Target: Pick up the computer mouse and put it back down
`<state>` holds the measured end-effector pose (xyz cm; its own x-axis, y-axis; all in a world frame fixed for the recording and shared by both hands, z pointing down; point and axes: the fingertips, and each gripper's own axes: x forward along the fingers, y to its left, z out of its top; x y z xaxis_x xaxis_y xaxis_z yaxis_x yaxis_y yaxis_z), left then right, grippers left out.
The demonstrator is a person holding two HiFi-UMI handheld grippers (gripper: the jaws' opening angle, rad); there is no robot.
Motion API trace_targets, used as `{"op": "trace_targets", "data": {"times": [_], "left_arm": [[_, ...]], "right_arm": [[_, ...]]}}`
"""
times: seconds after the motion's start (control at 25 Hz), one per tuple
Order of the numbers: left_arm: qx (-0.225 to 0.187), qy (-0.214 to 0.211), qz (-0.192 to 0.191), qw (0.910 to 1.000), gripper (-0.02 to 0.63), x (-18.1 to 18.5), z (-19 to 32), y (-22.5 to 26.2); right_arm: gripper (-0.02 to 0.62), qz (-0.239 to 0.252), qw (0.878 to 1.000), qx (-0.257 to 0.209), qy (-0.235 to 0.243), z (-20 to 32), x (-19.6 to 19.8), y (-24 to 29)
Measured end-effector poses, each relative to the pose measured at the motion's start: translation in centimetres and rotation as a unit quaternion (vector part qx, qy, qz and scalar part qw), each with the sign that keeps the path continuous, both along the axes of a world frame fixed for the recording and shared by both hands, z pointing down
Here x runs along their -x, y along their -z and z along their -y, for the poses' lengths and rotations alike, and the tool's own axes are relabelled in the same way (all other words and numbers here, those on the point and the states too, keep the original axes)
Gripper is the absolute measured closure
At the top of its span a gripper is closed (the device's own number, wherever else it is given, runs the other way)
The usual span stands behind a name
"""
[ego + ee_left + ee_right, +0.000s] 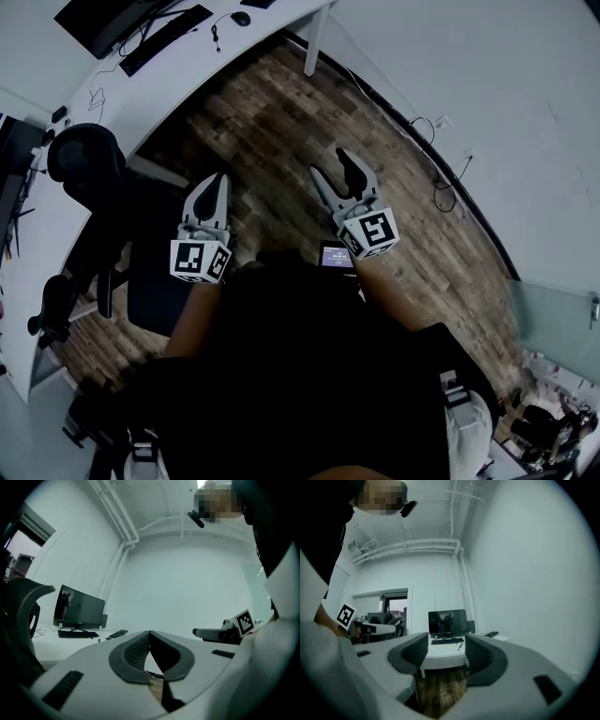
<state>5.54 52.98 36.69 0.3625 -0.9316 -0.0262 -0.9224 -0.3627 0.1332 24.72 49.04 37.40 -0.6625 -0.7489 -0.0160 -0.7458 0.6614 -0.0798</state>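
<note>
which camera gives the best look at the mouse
The head view: the computer mouse shows from above as a small dark oval on the white desk, right of the keyboard. Both gripper views show that desk far off, with small dark items too tiny to tell the mouse.

We take this for an office: a long white desk (pixel 187 75) at the far left carries a monitor (pixel 106 22), keyboard (pixel 167 39) and computer mouse (pixel 241 18), with black swivel chairs (pixel 86 164) on a plank floor (pixel 281 122).
</note>
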Motion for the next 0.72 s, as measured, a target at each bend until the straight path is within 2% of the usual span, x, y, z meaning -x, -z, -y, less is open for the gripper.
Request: {"op": "trace_targets", "data": {"times": [0.32, 0.72], "left_arm": [[-0.001, 0.029, 0.006, 0.9996, 0.611, 0.0, 1.3, -0.3], [-0.007, 0.029, -0.007, 0.9995, 0.611, 0.0, 4.8, 0.0]], "right_arm": [[0.365, 0.009, 1.000, 0.007, -0.001, 0.8, -1.9, -1.0], [0.365, 0.012, 1.000, 0.009, 0.008, 4.4, -1.5, -1.4]]}}
